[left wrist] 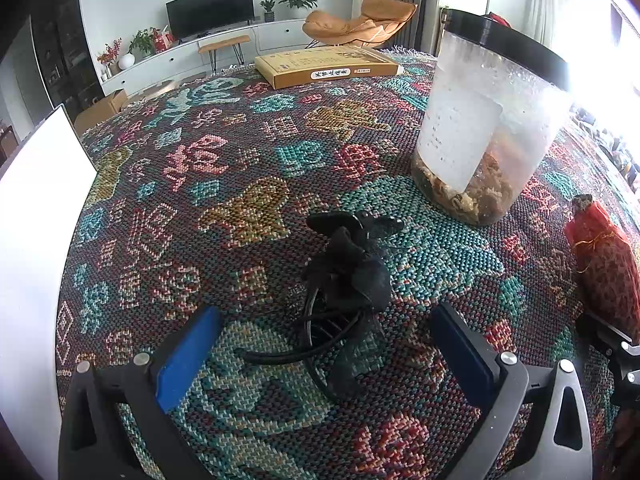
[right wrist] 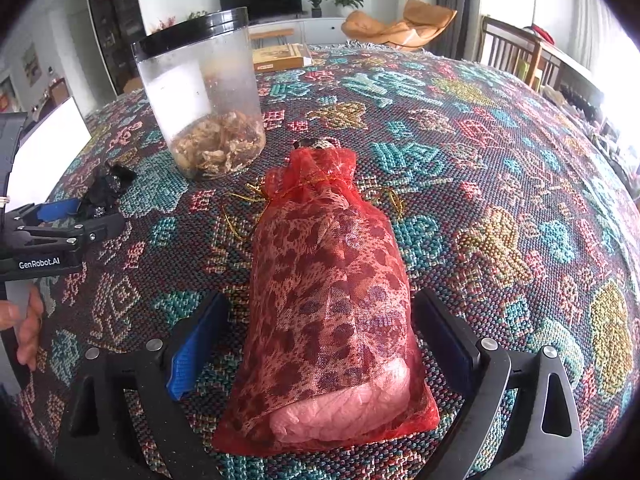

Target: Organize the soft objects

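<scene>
Right gripper (right wrist: pixel 320 336): jaws spread wide, one either side of the red mesh drawstring pouch (right wrist: pixel 324 300); a gap shows between each blue pad and the fabric — nothing gripped.
Red mesh drawstring pouch: lies flat on the cloth, gathered neck pointing away from the gripper, gold cord trailing at the neck; leopard-print fabric and a pale pink folded item show through the mesh.
Left gripper (left wrist: pixel 326 344): jaws wide apart, straddling the near end of the black headband (left wrist: pixel 348 276); the pads are clear of it, nothing held.
Black headband: rests on the cloth, thin band nearest the gripper, fabric bow further out.
Person's hand (right wrist: pixel 28 328): partly seen at the left edge of the right wrist view, below the left gripper's body.
Surface: table under a woven patterned tablecloth (left wrist: pixel 248 152) in teal, red and gold; fringe at the far edge.
Clear plastic jar (left wrist: pixel 488 128): upright, black lid on, dried brownish contents at the bottom; stands beyond the headband and left of the pouch's neck.
Flat cardboard box (left wrist: pixel 328 66): lies near the far table edge.
White panel (left wrist: pixel 36 216): stands along the left table edge.
Open room: the cloth right of the pouch is bare out to the table edge; centre stretch between headband and box is bare.
Room beyond: television (left wrist: pixel 210 10) on a white low cabinet, potted plants, tan lounge chair (left wrist: pixel 360 24), wooden chair at right — bright windows behind.
</scene>
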A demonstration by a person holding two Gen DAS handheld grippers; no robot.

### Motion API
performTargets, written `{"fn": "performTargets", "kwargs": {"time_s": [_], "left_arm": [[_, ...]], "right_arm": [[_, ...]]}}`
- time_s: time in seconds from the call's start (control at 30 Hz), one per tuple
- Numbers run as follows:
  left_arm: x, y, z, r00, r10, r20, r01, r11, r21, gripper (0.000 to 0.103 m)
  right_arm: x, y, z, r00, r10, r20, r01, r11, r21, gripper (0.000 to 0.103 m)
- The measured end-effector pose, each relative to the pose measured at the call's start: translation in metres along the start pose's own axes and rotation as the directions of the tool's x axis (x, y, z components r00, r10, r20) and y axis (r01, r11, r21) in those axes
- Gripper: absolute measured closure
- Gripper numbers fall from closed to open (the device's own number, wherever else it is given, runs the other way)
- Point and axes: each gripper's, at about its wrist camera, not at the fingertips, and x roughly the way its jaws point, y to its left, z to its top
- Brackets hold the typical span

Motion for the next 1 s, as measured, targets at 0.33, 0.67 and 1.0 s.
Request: {"fn": "performTargets", "kwargs": {"time_s": [0.33, 0.67, 1.0], "left_arm": [[0.0003, -0.0001, 0.0001, 1.000, 0.000, 0.000, 0.000, 1.000, 0.000, 0.000], [-0.0015, -0.0004, -0.0025, 1.000, -0.011, 0.006, 0.011, 1.000, 0.003, 0.000], [-0.0031, 0.0002, -0.0037, 1.000, -0.023, 0.009, 0.023, 1.000, 0.007, 0.000]], "right_arm": [[0.0029, 0.0052, 0.0012, 1.000, -0.018, -0.004, 0.018, 1.000, -0.011, 0.007], [0.0026, 0.0074, 0.0008, 1.000, -0.023, -0.004, 0.023, 1.000, -0.011, 0.007], [0.0023, 0.0086, 0.0002, 1.000, -0.031, -0.002, 0.030, 0.999, -0.014, 0.007]]}}
